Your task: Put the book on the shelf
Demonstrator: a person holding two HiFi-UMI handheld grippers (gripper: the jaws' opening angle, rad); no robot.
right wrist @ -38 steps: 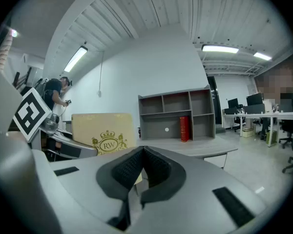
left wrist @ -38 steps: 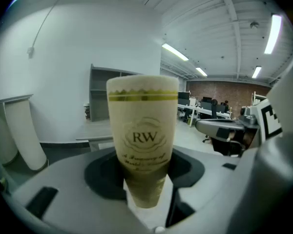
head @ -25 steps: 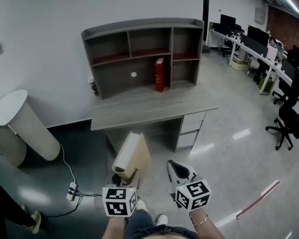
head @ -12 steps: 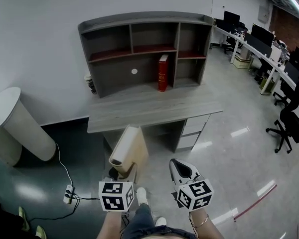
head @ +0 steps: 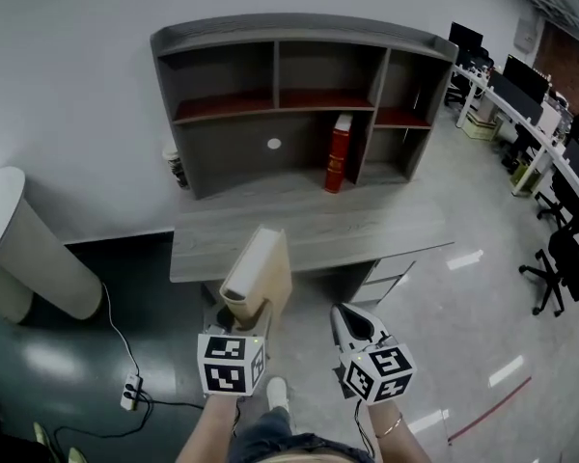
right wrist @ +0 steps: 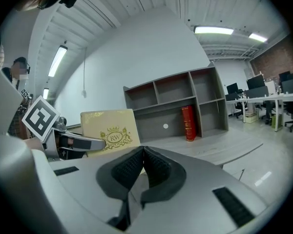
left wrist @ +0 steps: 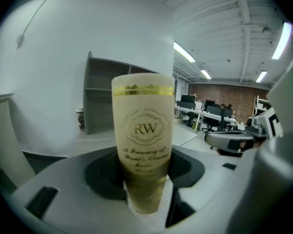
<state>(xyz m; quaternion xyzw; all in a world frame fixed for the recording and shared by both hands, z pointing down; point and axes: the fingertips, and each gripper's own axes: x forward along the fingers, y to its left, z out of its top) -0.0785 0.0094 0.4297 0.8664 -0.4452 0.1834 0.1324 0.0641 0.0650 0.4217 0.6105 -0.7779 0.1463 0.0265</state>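
My left gripper (head: 243, 324) is shut on a cream book (head: 259, 276) with a gold "RW" crest, held upright by its spine end (left wrist: 142, 145). It hangs in front of the grey desk (head: 309, 234), short of its front edge. The grey shelf unit (head: 299, 99) stands on the desk's back, with a red book (head: 339, 152) upright in its lower middle bay. My right gripper (head: 351, 326) is shut and holds nothing, beside the cream book's right. In the right gripper view the cream book (right wrist: 110, 129) and red book (right wrist: 189, 123) both show.
A paper cup (head: 174, 165) stands left of the shelf unit. A white rounded cabinet (head: 24, 249) is at the left, a power strip and cable (head: 128, 391) on the floor. Office chairs (head: 560, 258) and desks with monitors (head: 531, 95) fill the right side.
The desk and shelf have come closer and larger in the head view. Both grippers keep their pose, the cream book still held in the left one.
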